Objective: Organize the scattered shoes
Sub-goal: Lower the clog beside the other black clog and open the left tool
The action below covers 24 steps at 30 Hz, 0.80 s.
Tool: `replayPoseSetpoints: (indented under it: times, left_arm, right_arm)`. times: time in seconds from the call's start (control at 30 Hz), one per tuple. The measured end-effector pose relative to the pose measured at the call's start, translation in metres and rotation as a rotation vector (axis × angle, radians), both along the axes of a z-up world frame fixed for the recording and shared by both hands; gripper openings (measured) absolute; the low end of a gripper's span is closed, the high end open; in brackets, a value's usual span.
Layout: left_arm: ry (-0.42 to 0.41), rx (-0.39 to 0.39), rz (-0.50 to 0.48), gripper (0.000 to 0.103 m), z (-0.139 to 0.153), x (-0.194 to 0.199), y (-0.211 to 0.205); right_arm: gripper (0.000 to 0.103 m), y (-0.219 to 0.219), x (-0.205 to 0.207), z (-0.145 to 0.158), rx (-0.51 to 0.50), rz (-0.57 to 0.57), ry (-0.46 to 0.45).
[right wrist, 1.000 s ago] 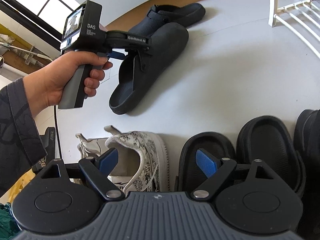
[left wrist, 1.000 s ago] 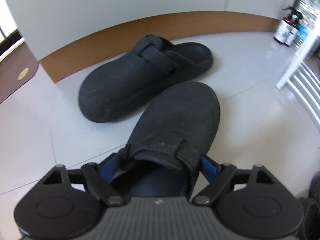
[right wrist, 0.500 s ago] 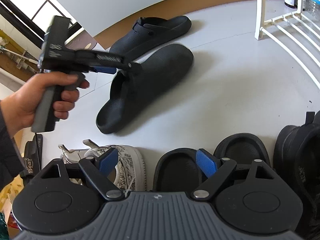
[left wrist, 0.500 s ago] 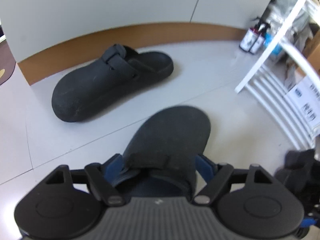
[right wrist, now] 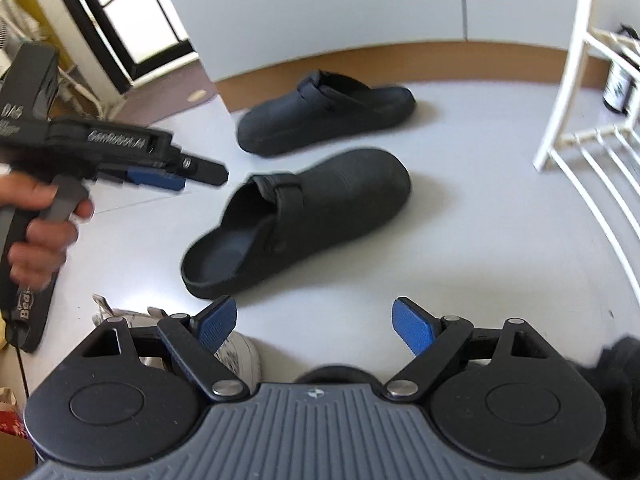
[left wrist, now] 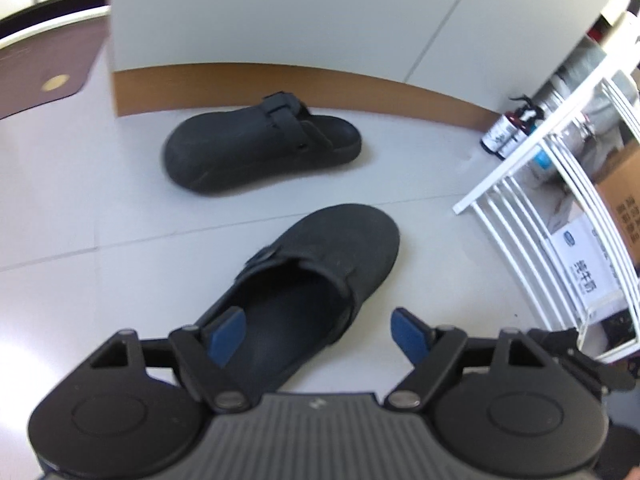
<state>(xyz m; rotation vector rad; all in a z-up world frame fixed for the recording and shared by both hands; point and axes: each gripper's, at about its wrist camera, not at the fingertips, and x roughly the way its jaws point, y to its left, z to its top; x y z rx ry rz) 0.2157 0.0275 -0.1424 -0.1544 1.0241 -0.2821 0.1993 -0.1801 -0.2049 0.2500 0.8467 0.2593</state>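
Two black clogs lie on the pale floor. The near clog rests flat, toe pointing away, with its heel below my left gripper. That gripper is open and its blue pads stand clear of the shoe. In the right wrist view the left gripper hovers up and to the left of the clog, held by a hand. The far clog sits by the brown skirting. My right gripper is open and holds nothing.
A white wire rack stands on the right, with dark bottles beside it. A white patterned sneaker lies under my right gripper, a black slide lies at the left and a black shoe sits at the right edge.
The left gripper carried the near clog to the right, set it on the floor and let go, then lifted back from it. The right view tilted up, losing the black slippers below.
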Motion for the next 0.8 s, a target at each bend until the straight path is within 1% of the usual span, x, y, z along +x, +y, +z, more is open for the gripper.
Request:
replayPoseSetpoints:
  times: [0.07, 0.1, 0.17, 0.3, 0.43, 0.5, 0.63, 0.8]
  left_arm:
    - [-0.015, -0.012, 0.023, 0.084, 0.003, -0.013, 0.003]
    - [-0.024, -0.034, 0.033, 0.085, 0.005, -0.023, 0.006]
    - [-0.038, -0.067, 0.052, 0.086, 0.004, -0.033, 0.009]
    - [-0.024, -0.104, 0.111, 0.086, -0.003, -0.048, 0.019]
    - [-0.026, -0.102, 0.150, 0.086, -0.005, -0.054, 0.023]
    - [-0.033, -0.097, 0.139, 0.086, -0.006, -0.055, 0.021]
    - [-0.022, -0.091, 0.125, 0.086, -0.009, -0.060, 0.019]
    - [-0.015, -0.125, 0.157, 0.086, -0.010, -0.065, 0.029]
  right_arm:
    - [0.088, 0.000, 0.002, 0.003, -0.020, 0.010, -0.038]
    - [0.088, 0.000, 0.004, 0.005, -0.046, 0.009, -0.065]
    - [0.088, 0.000, 0.007, 0.006, -0.066, 0.028, -0.083]
    - [0.088, 0.005, 0.018, 0.006, -0.115, 0.092, -0.113]
    - [0.088, 0.013, 0.024, 0.007, -0.184, 0.106, -0.149]
    - [0.088, 0.015, 0.027, 0.006, -0.192, 0.118, -0.162]
    - [0.088, 0.023, 0.036, 0.005, -0.258, 0.158, -0.200]
    - [0.087, 0.029, 0.052, 0.010, -0.318, 0.236, -0.260]
